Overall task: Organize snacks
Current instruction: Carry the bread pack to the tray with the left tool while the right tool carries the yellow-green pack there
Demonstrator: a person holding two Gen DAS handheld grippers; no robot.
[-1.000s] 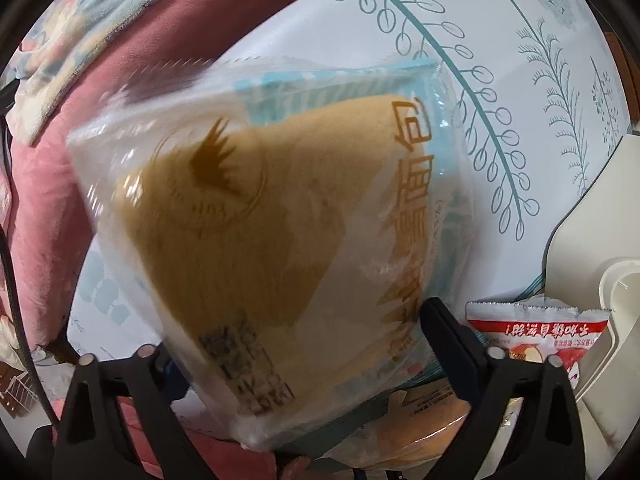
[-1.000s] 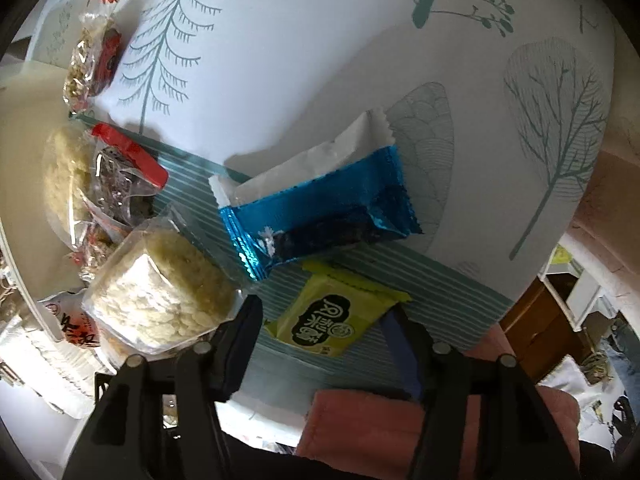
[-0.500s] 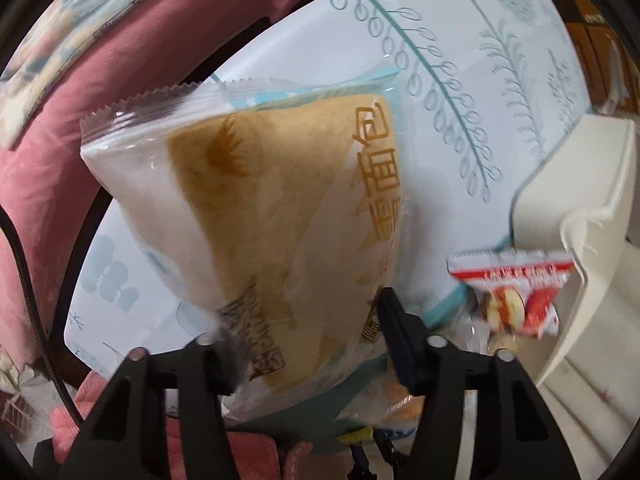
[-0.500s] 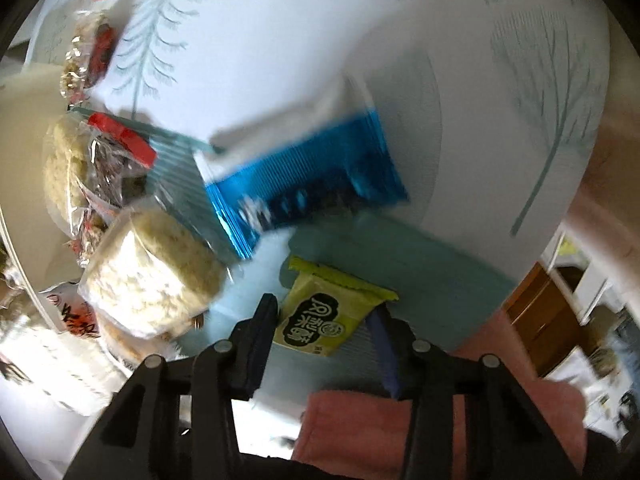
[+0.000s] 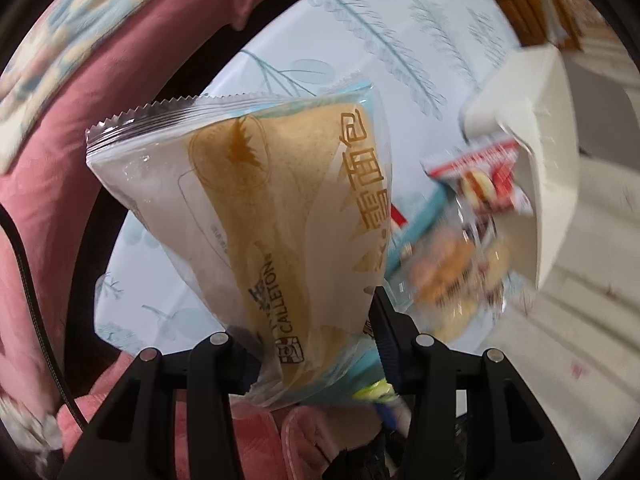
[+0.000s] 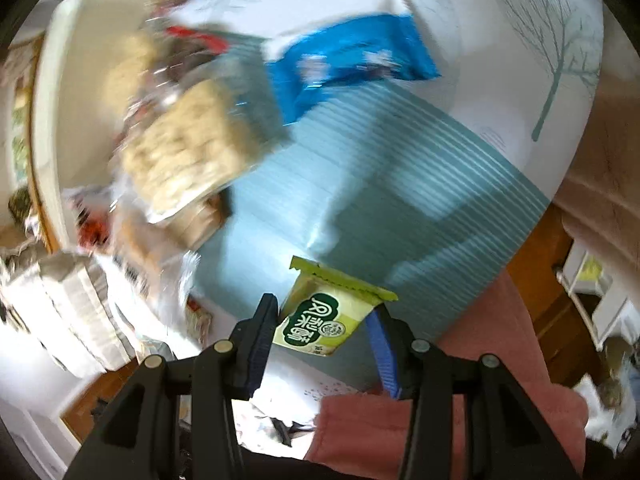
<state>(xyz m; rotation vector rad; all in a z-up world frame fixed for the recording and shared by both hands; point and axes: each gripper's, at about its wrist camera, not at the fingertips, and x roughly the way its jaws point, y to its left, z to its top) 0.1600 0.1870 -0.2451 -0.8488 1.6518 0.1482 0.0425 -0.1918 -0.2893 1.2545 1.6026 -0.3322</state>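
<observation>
While both of our grippers carry a packet above the worktop (image 6: 400,200), we list what we hold and where it must go:

Item one: left gripper (image 5: 312,344), jaws closing on the bread packet (image 5: 256,216), pinched by its lower end. Its long axis runs up and away from the fingers toward the saw-toothed seal at the top, so most of its bulk stands unsupported beyond the grip.

Item two: right gripper (image 6: 324,332), narrow, clamped on the small green packet (image 6: 320,316) by its two sides, its crimped upper edge pointing forward. The packet hangs clear of the blue striped mat beneath.

Item three: white bin (image 5: 544,152), up and to the right of the bread packet in the left view, with a red-and-white packet (image 5: 480,176) at its edge and other wrapped snacks, blurred, just below. In the right view the same heap of rice-cracker packs (image 6: 184,152) lies up and to the left.

Item four: blue foil packet (image 6: 356,56), still on the worktop, ahead of the right gripper.

We judge the bin lies between the two hands, seemingly about equally near each; the bread packet's tall end leads the way there
</observation>
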